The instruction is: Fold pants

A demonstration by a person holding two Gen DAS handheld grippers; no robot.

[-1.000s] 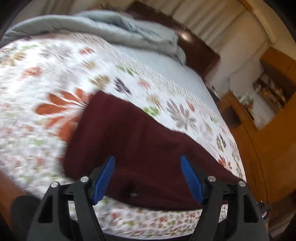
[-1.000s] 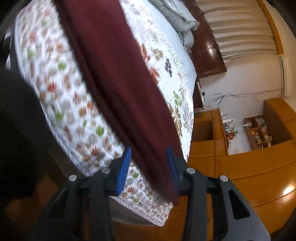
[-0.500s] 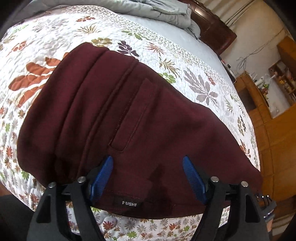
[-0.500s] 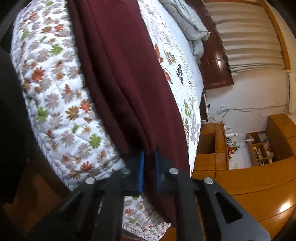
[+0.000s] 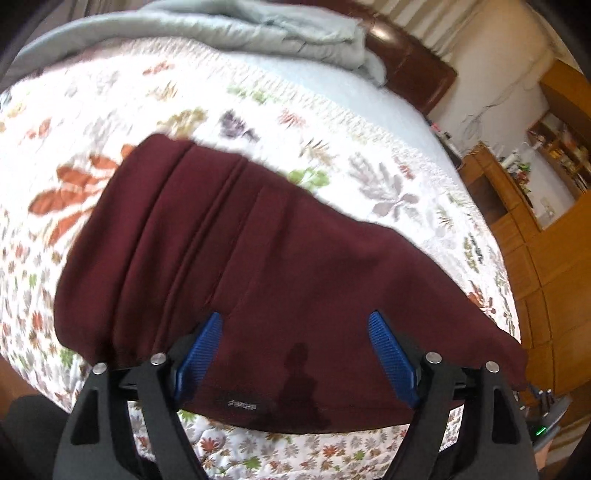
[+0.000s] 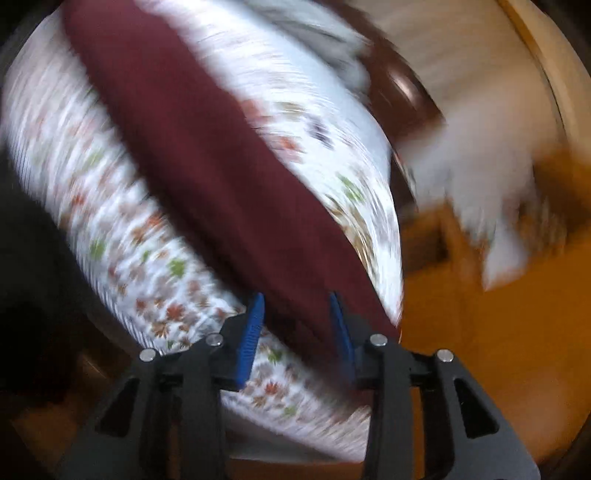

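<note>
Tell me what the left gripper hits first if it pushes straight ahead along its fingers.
Most likely the maroon pants. The left gripper is open, its blue fingers framing the waistband end lying on the floral quilt. Depth is hard to judge through the fisheye, but nothing else shows in between.

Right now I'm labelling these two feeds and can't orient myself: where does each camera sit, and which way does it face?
Left wrist: rides the left gripper, looking along its open blue fingers across the maroon pants on the floral bedspread toward the grey blanket.
Right wrist: rides the right gripper, fingers apart at the pants end near the bed's edge; badly motion-blurred, wooden floor to the right.
Shared: pants, bedspread, dark headboard.
</note>
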